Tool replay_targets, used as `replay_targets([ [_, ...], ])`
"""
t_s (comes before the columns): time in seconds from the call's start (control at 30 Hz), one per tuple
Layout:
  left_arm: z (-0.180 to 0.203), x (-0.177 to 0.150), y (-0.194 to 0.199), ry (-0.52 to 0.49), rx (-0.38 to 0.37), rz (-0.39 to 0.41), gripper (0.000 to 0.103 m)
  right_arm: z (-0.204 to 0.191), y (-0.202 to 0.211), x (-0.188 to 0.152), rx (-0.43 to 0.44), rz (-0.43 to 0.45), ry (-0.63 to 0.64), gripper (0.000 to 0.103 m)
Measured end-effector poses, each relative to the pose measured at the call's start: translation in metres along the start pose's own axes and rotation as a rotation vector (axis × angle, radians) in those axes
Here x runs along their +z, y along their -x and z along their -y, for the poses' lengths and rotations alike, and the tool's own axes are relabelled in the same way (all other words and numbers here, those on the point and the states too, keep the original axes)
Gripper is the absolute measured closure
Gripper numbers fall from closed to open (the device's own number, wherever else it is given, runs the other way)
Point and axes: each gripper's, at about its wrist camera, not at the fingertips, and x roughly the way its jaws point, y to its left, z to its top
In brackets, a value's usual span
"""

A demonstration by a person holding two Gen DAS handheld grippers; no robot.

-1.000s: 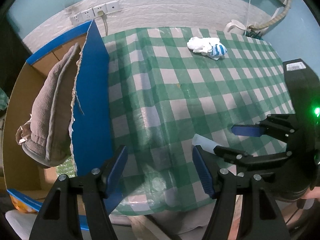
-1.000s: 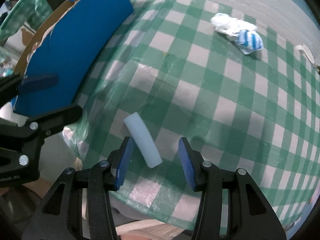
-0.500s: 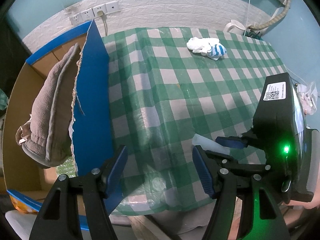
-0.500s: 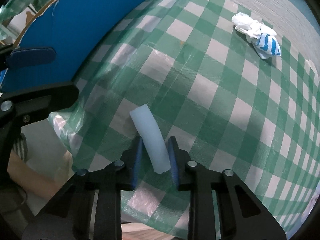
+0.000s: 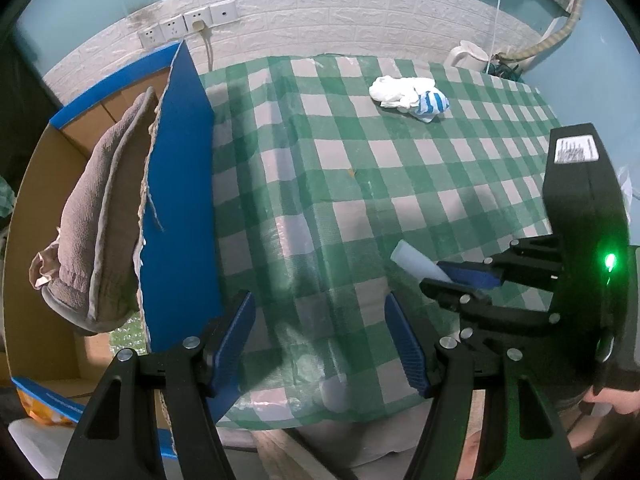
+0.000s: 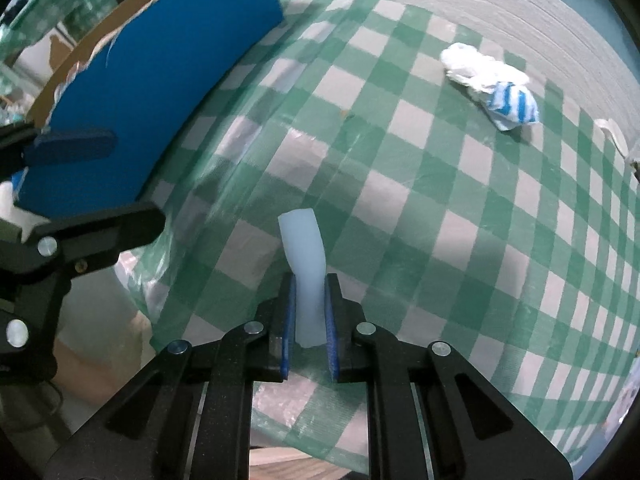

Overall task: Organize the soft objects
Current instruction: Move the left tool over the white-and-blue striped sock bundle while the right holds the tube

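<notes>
My right gripper is shut on a pale white foam tube and holds it over the front of the green checked table. The tube also shows in the left wrist view, squeezed in the right gripper. My left gripper is open and empty above the table's front edge. A white and blue-striped cloth bundle lies at the far side of the table; it also shows in the right wrist view. A grey-brown towel hangs in the cardboard box at the left.
The box's blue flap stands upright along the table's left edge, also in the right wrist view. A white jug and cables sit at the far right corner. Wall sockets are behind.
My right gripper closed on the foam tube and lifted it off the table, swinging it slightly. The left gripper has stayed open and still.
</notes>
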Motion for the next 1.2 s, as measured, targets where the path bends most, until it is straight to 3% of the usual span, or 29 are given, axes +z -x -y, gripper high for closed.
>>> replay_targets([
  [0.43,0.016,0.013,0.002,0.000,-0.013,0.010,0.035,0.042,0.035,-0.002,-0.017,0.075,-0.123,0.091],
  [0.8,0.029,0.045,-0.016,0.014,-0.008,0.024,0.034,0.091,0.060,-0.006,-0.027,0.146,-0.250,0.091],
  [0.93,0.039,0.058,-0.030,-0.015,0.016,0.033,0.031,0.105,0.070,-0.007,-0.040,0.172,-0.283,0.091],
  [1.2,0.056,0.073,-0.047,-0.079,-0.006,0.052,0.029,0.132,0.084,-0.017,-0.054,0.207,-0.331,0.091],
])
